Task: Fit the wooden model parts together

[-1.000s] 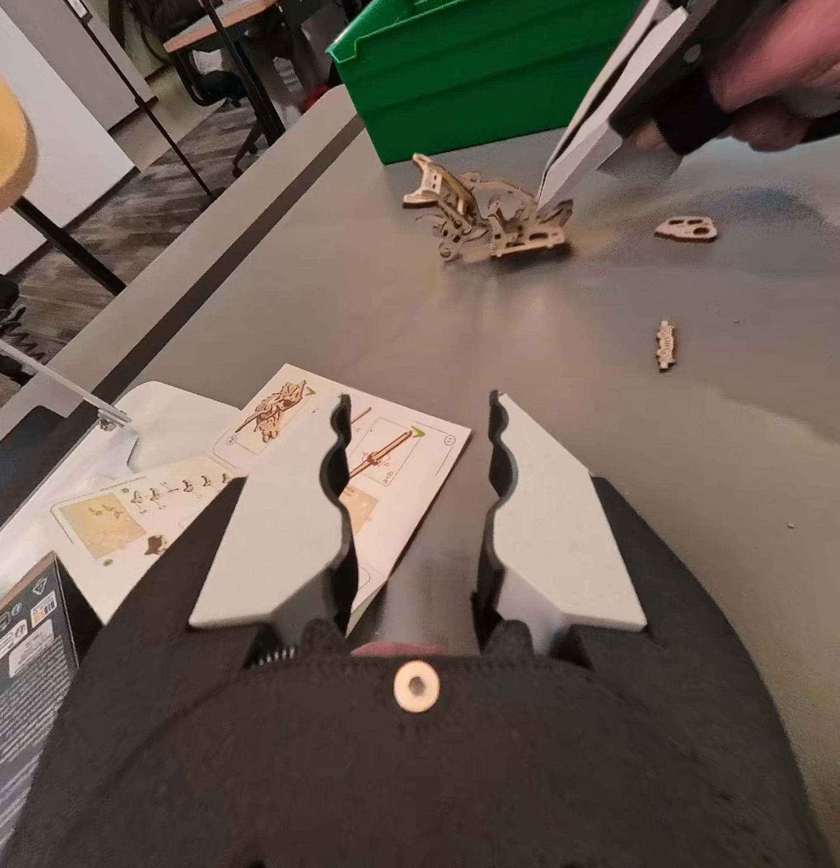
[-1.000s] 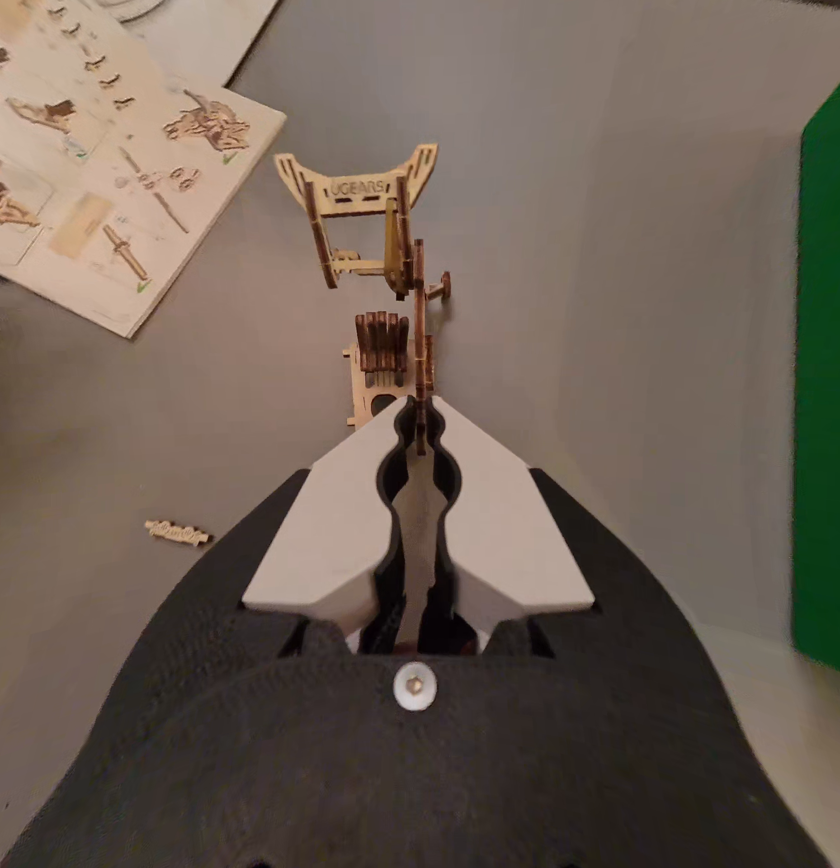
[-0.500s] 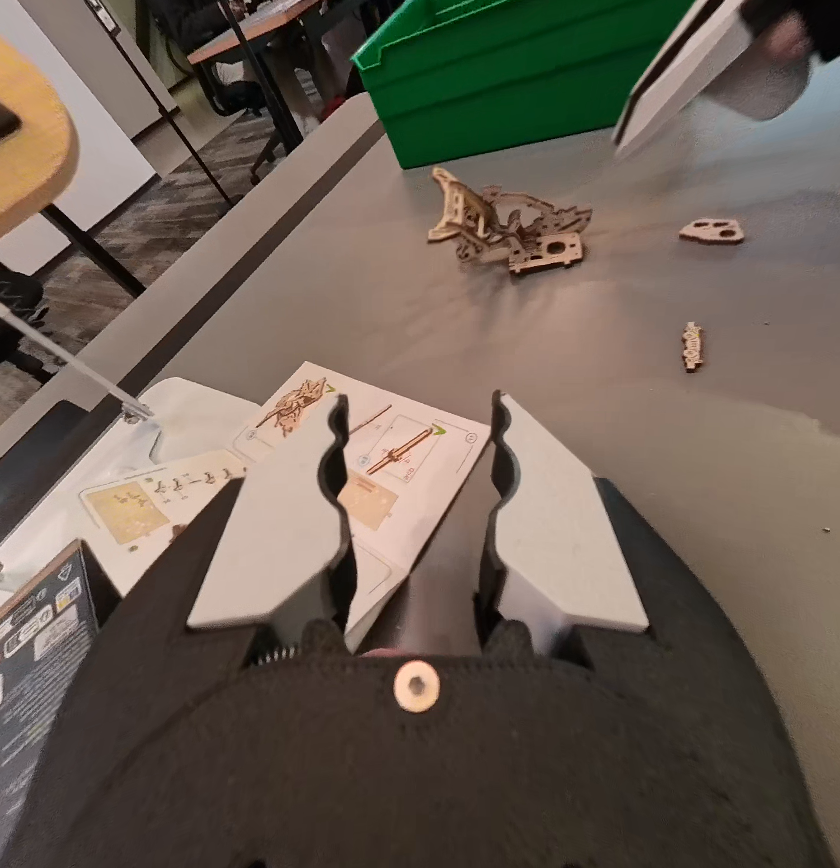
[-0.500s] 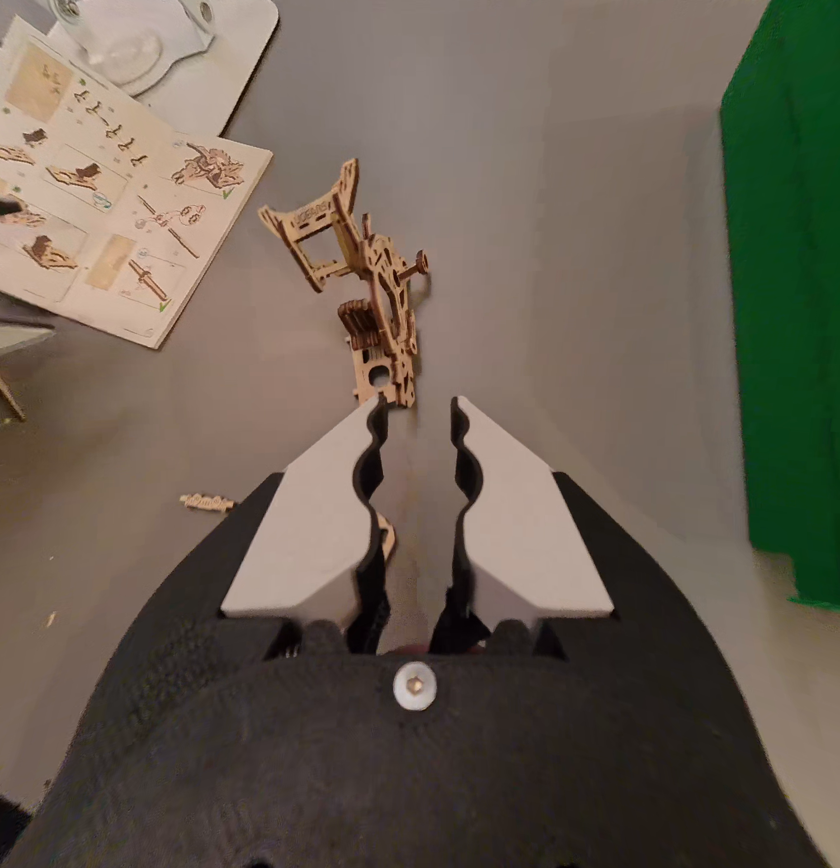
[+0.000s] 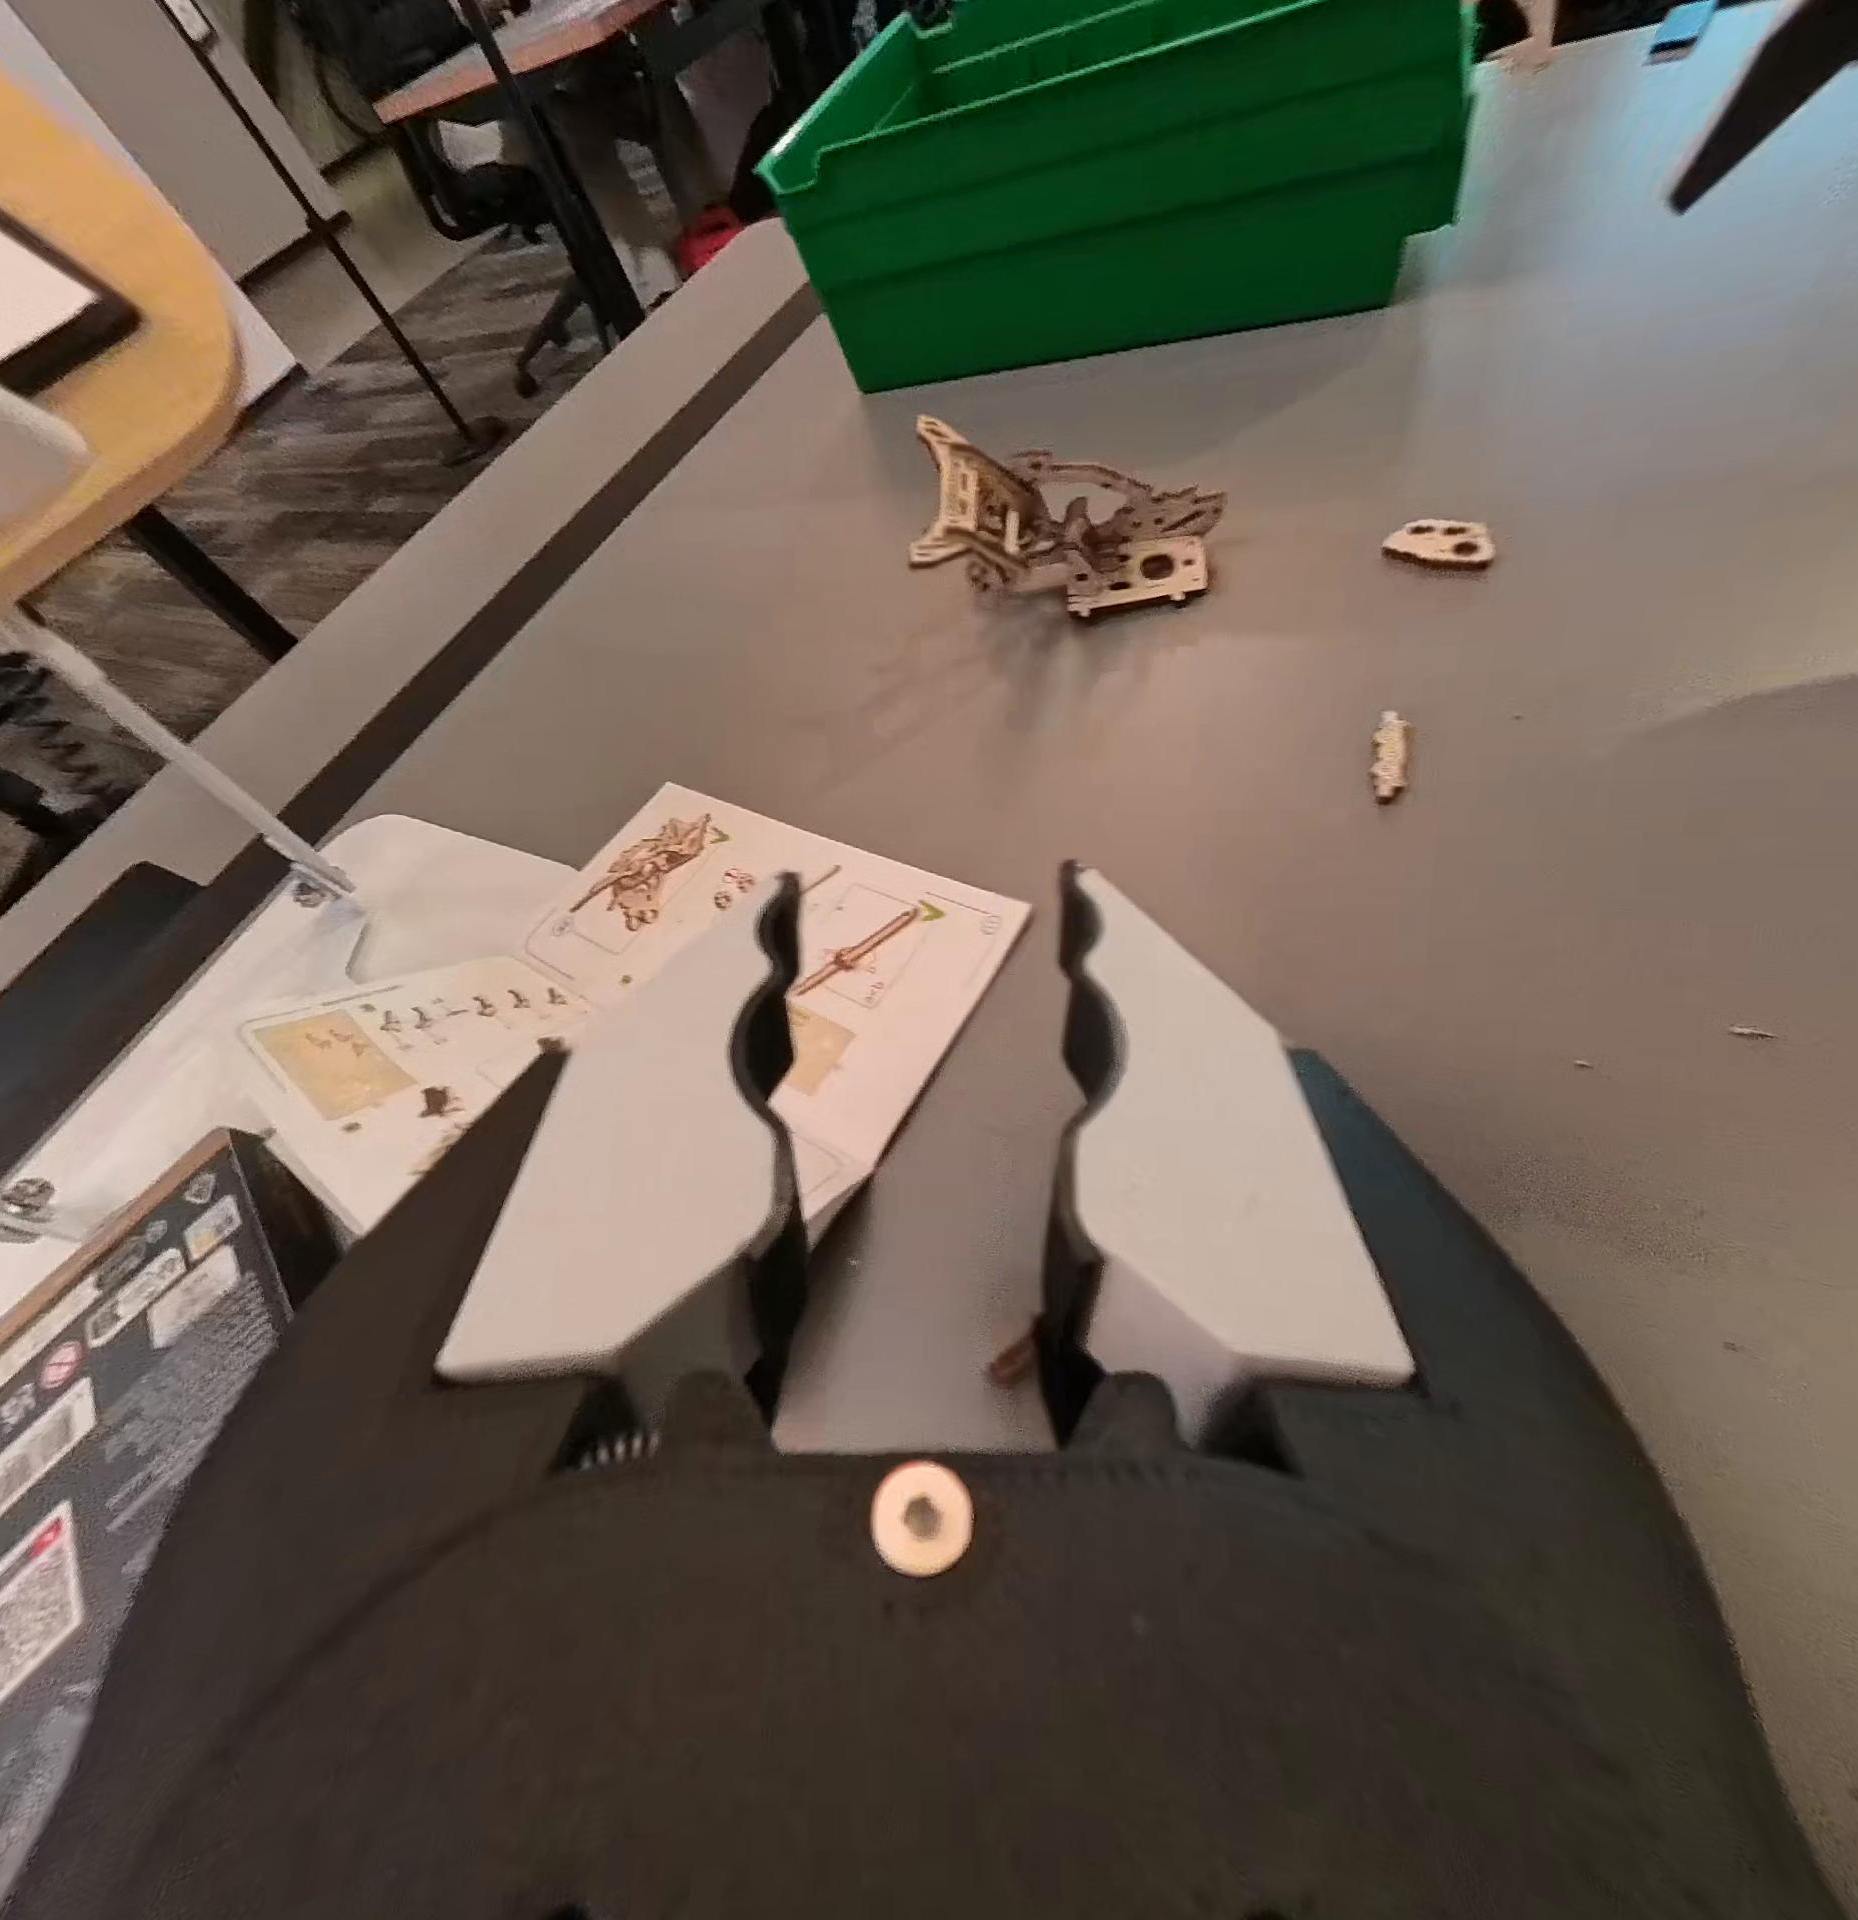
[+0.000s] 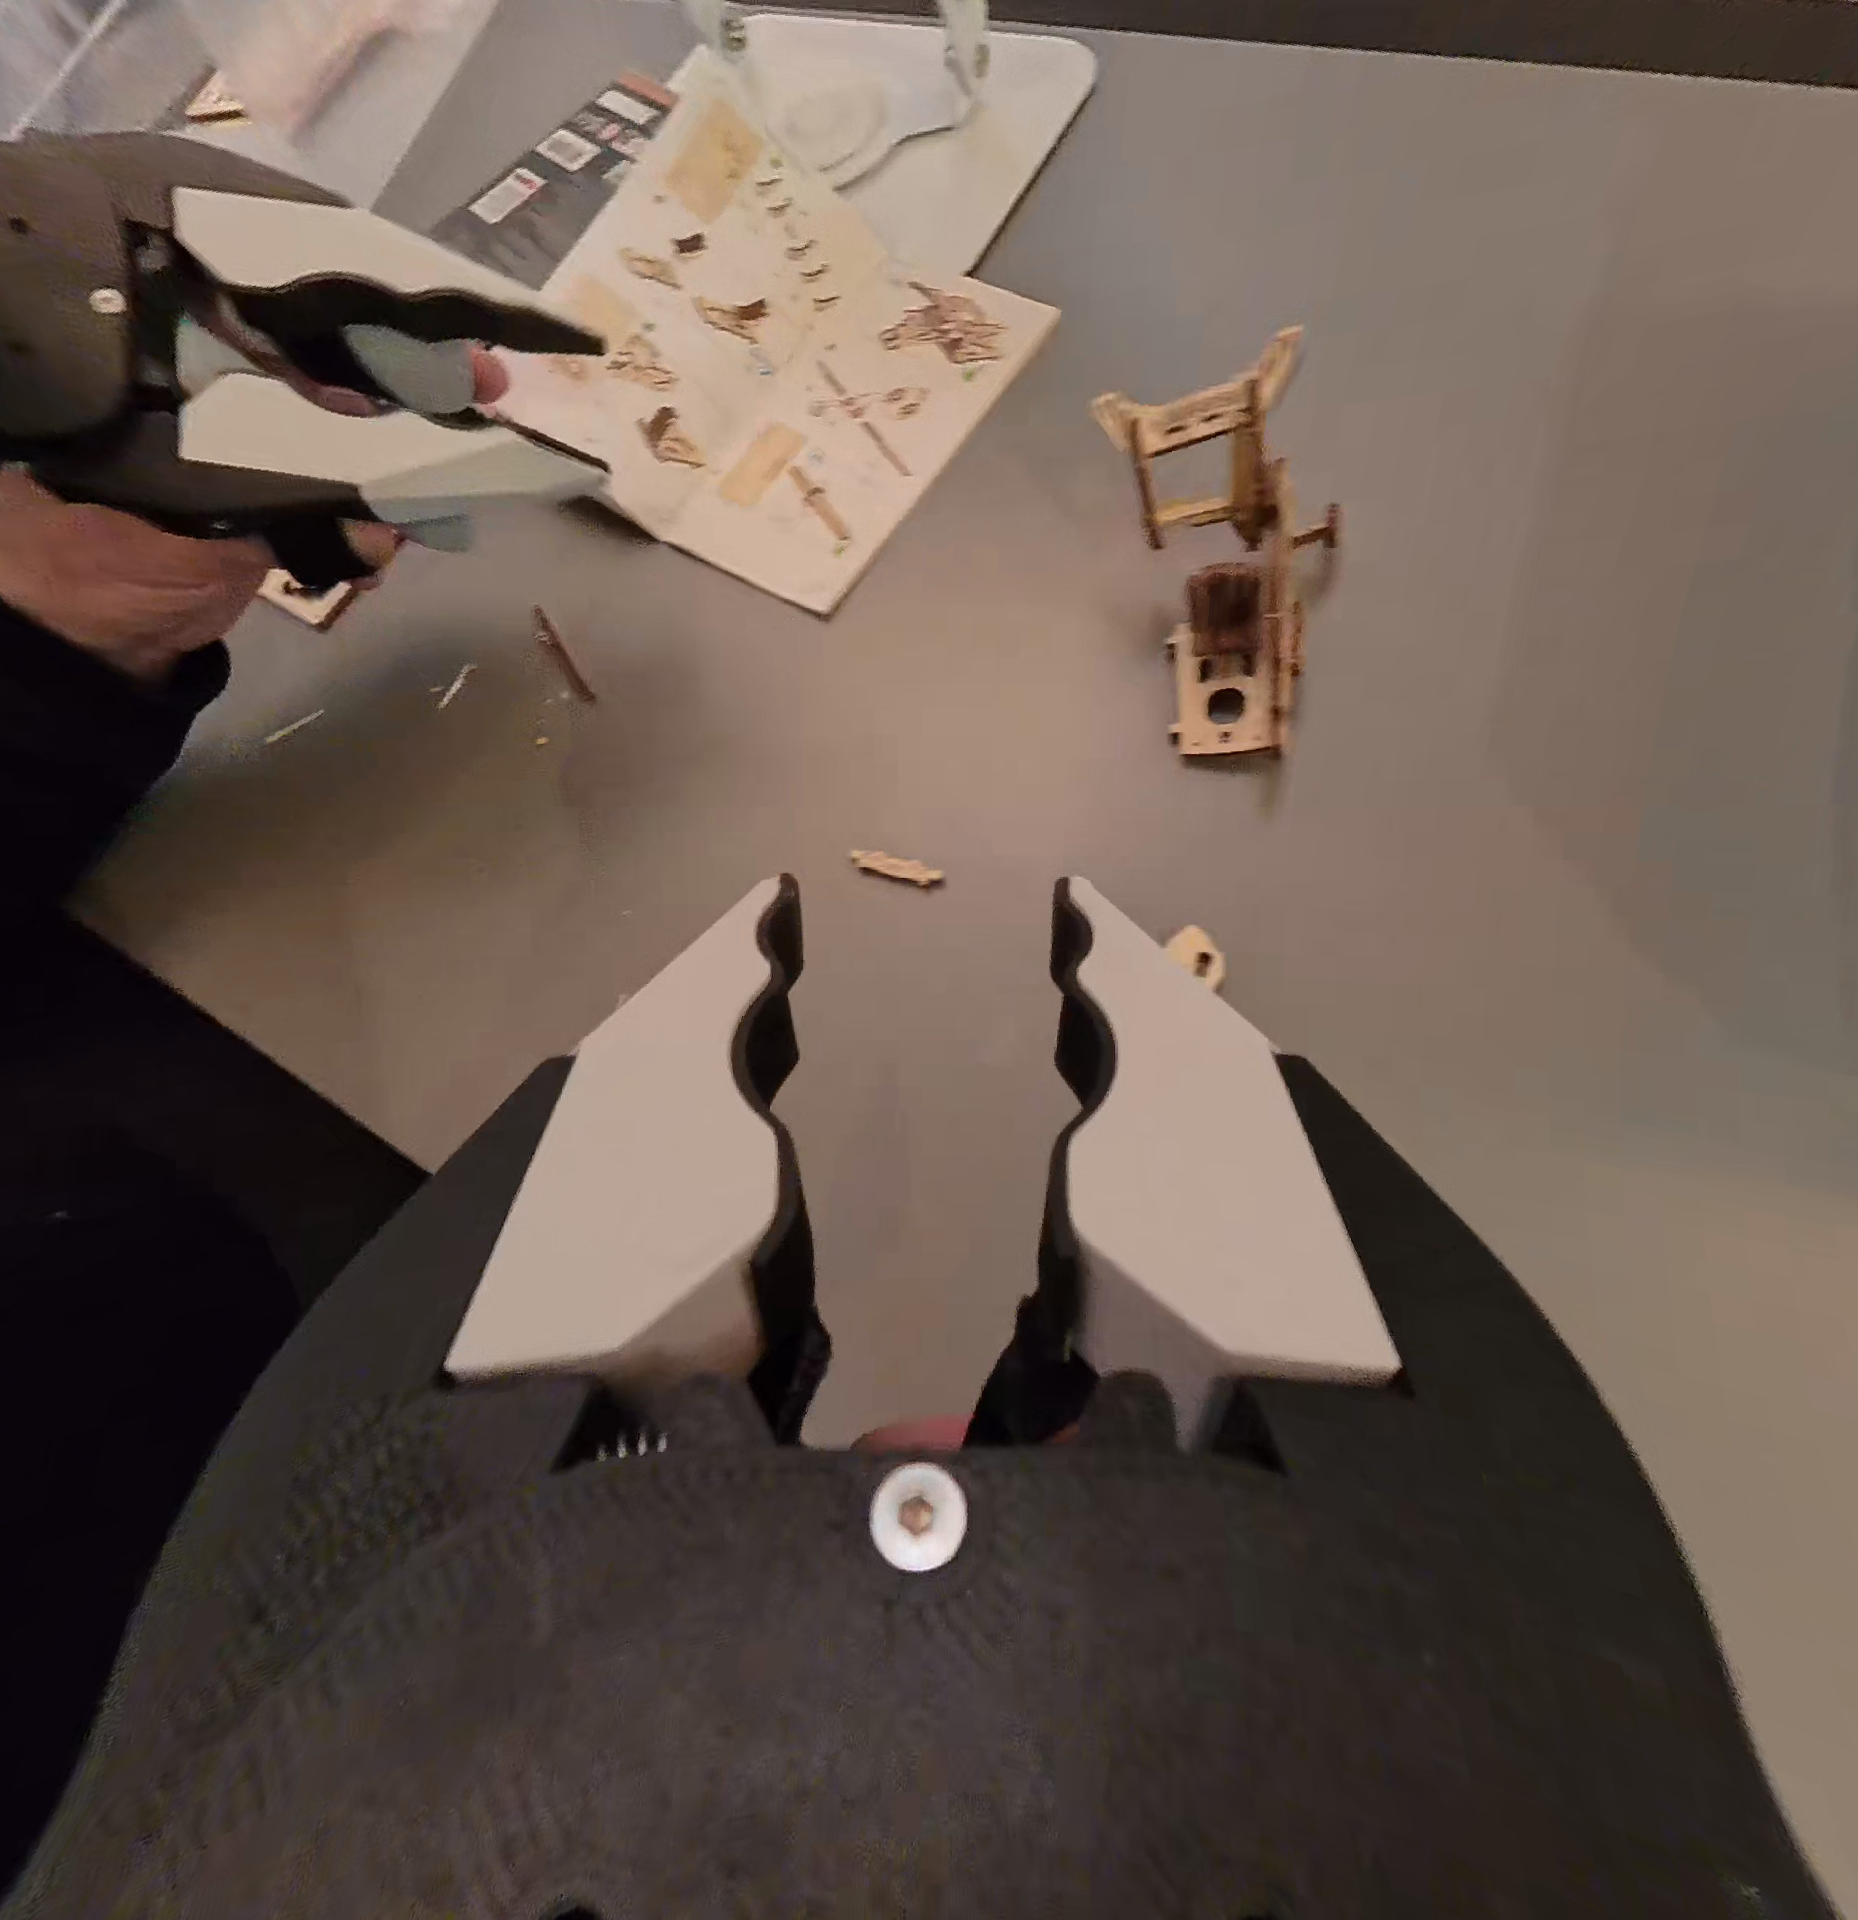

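The part-built wooden model lies on the grey table, far ahead of my left gripper. That gripper is open and empty, above the corner of the instruction sheet. In the right wrist view the model lies ahead and to the right of my right gripper, which is open and empty above the table. A small notched wooden strip lies just beyond its fingertips, and a small flat piece with holes lies beside the right finger. The left gripper shows open at far left.
A green bin stands behind the model. The strip and the flat piece lie right of the model. A dark box and a white stand base sit at left near the table edge. A thin brown stick lies by the sheet.
My right gripper was shut on the model's rear end; it opened, let go and pulled back and away. The model now rests on the table. My left gripper stayed open and barely moved.
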{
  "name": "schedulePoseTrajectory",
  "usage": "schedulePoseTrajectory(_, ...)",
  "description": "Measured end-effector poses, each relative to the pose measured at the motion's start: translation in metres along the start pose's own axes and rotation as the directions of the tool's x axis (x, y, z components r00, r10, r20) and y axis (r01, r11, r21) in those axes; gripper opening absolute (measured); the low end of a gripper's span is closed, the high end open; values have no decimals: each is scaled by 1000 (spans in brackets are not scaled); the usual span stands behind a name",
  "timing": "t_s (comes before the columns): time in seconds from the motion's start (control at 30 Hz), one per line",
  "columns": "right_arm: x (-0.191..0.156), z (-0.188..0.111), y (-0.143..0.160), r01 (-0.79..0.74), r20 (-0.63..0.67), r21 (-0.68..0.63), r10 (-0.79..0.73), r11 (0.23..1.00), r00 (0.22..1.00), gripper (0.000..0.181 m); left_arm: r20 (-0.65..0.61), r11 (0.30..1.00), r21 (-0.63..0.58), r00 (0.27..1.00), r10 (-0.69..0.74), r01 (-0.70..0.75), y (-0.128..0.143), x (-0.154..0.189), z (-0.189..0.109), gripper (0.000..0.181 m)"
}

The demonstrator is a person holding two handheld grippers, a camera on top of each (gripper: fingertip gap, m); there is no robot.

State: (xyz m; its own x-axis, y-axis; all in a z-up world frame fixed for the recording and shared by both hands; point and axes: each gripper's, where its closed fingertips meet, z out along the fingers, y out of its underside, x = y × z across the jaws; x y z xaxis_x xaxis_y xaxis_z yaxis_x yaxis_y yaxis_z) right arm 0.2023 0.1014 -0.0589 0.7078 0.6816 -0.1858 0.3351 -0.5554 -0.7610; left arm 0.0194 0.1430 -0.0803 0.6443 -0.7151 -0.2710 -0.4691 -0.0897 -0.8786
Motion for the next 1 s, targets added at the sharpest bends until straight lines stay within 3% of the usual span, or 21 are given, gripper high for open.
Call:
schedulePoseTrajectory(0.1,-35,-4,1,-3,61,13,3,1000,998,51,17,1000,-1,999,-27,27,-3,5,-7,78)
schedulePoseTrajectory(0.17,-65,-11,1,-79,140,47,72,996,988,51,46,999,3,998,-41,41,-5,9,-14,85)
schedulePoseTrajectory(0.27,-99,-28,-7,-250,264,204,192,947,945,36,160,1000,2,987,-24,24,4,18,-19,83)
schedulePoseTrajectory(0.33,-102,-38,-10,-275,282,265,198,924,939,31,282,994,-14,953,110,-111,15,28,-21,73)
schedulePoseTrajectory(0.37,-96,-41,-12,-251,250,285,181,925,951,26,331,970,2,916,227,-242,12,39,-26,53)
schedulePoseTrajectory(0.4,-91,-44,-11,-186,205,302,126,935,971,6,412,915,18,837,361,-403,-4,45,-35,33)
schedulePoseTrajectory(0.43,-90,-46,-9,-77,146,312,32,947,989,0,464,900,56,809,360,-432,-15,45,-39,28)
schedulePoseTrajectory(0.47,-86,-46,-5,45,61,299,-66,953,996,0,403,933,40,860,312,-357,-3,47,-28,33)
schedulePoseTrajectory(0.53,-81,-44,-4,194,-46,274,-189,942,981,0,433,945,-69,844,317,-320,15,28,-20,44)
schedulePoseTrajectory(0.7,-70,-33,-11,209,-53,262,-202,942,978,0,388,909,-262,828,406,-324,43,20,-1,65)
schedulePoseTrajectory(1.0,-95,-28,-37,266,3,295,-279,918,960,0,482,841,-424,702,523,-336,57,-5,-1,42)
